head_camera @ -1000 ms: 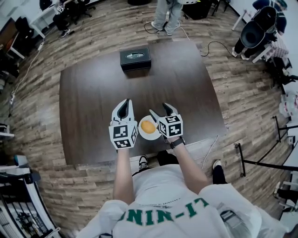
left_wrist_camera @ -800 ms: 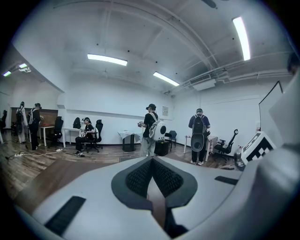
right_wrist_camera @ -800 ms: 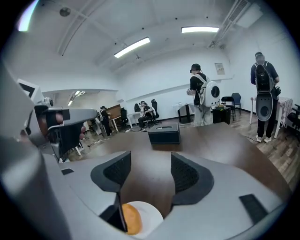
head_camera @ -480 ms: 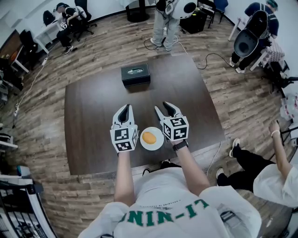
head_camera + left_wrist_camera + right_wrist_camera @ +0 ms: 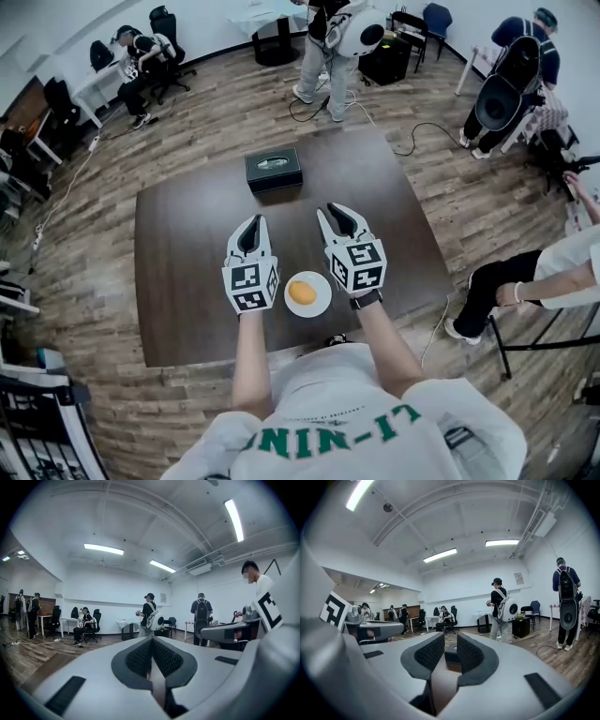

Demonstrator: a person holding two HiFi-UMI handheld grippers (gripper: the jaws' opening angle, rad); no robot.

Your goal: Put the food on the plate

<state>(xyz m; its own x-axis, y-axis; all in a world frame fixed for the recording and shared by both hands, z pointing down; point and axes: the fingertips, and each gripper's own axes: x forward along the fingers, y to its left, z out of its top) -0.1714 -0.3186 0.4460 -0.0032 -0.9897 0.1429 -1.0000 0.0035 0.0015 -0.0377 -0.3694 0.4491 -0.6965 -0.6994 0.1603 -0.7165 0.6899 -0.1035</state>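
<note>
A round orange piece of food (image 5: 301,292) lies on a small white plate (image 5: 318,305) near the front edge of the dark brown table (image 5: 187,281). My left gripper (image 5: 251,225) hangs just left of the plate, pads together, with nothing in it (image 5: 151,641). My right gripper (image 5: 339,214) hangs just right of the plate and a little farther forward. Its jaws are closing, with a narrow gap between the pads and nothing in it (image 5: 451,648). Neither gripper touches the plate or the food.
A black box (image 5: 274,169) stands at the far middle of the table, also seen in the distance past the right pads (image 5: 450,656). One person stands beyond the table's far end (image 5: 323,47) and another sits at the right (image 5: 525,281). Cables run across the wooden floor.
Both grippers have drawn away from the plate, and the right one no longer sits against its rim. The right jaws have narrowed. The food stays on the plate.
</note>
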